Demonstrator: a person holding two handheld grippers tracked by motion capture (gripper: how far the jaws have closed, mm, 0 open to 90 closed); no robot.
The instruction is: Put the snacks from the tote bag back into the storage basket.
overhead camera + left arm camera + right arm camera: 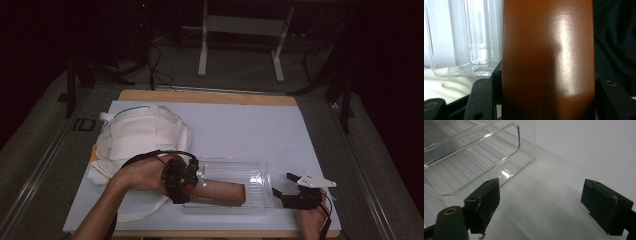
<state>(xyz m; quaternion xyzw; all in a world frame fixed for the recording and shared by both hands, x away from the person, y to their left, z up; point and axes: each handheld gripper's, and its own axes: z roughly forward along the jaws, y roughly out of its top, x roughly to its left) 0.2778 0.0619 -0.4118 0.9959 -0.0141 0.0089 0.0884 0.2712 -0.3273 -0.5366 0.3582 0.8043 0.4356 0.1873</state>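
A brown cylinder-shaped object [220, 192] lies lengthwise inside a clear plastic bin [260, 176] at the table's front. My left gripper [186, 180] is shut on its left end; in the left gripper view the brown object [547, 60] stands between the black jaws, with the clear bin [461, 67] at its left. My right gripper [282, 186] rests on the white sheet just right of the bin, jaws open and nothing between them. In the right gripper view the open gripper [540, 202] faces the bin's corner [516, 147].
A cream cloth bag [140, 137] lies at the left of the white sheet [250, 125], behind my left hand, its strap trailing toward the front edge. The wooden table edge [210, 96] runs along the back. A metal frame [240, 30] stands beyond on the floor.
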